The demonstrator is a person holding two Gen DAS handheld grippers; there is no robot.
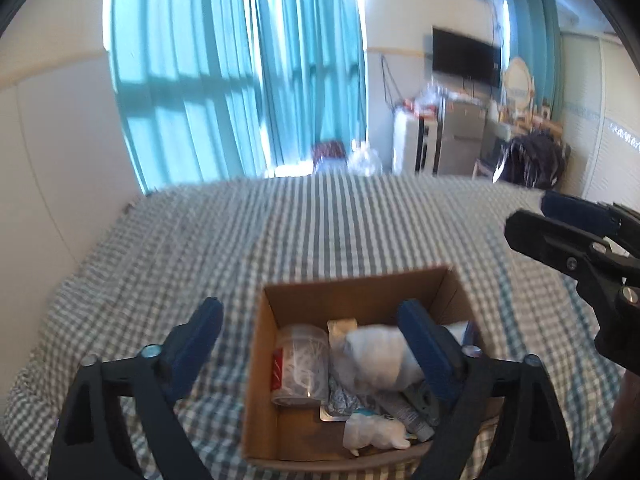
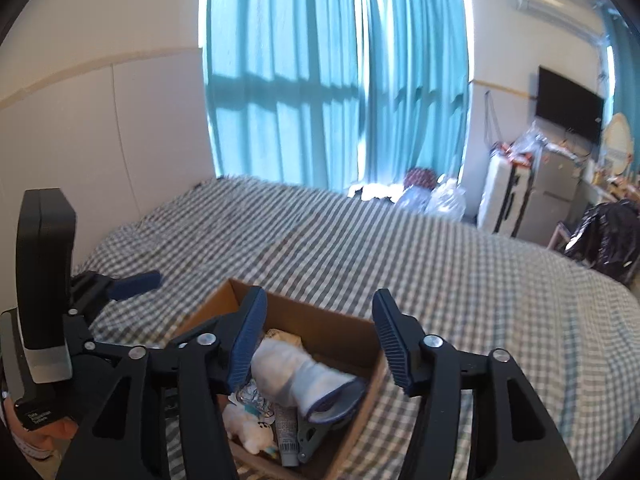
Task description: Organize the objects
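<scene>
Open-topped corrugated cardboard box (image 1: 352, 364) resting on gingham-checked bed cover (image 1: 320, 232) toward its near edge, packed with rolled white sock (image 2: 296, 372), clear cylindrical cotton-swab tub (image 1: 300, 364), small squeeze tube (image 2: 287, 436) and white plush figure (image 1: 376, 432). Left gripper (image 1: 312, 344) spread wide, empty, ribbed blue pads straddling the box's left wall. Right gripper (image 2: 320, 344) likewise parted and empty, poised over the box.

— What was seen below the right gripper (image 2: 320, 340)?

— Its jaws were held wide apart over a cardboard box (image 2: 320, 322) set on the checked bed (image 2: 440, 272). A rolled white sock (image 2: 296, 376), a small white plush toy (image 2: 250, 430) and a tube (image 2: 286, 432) were packed inside.

— And to the left?

— The left gripper (image 2: 134, 284) was seen beside the box, nothing held in it.
</scene>
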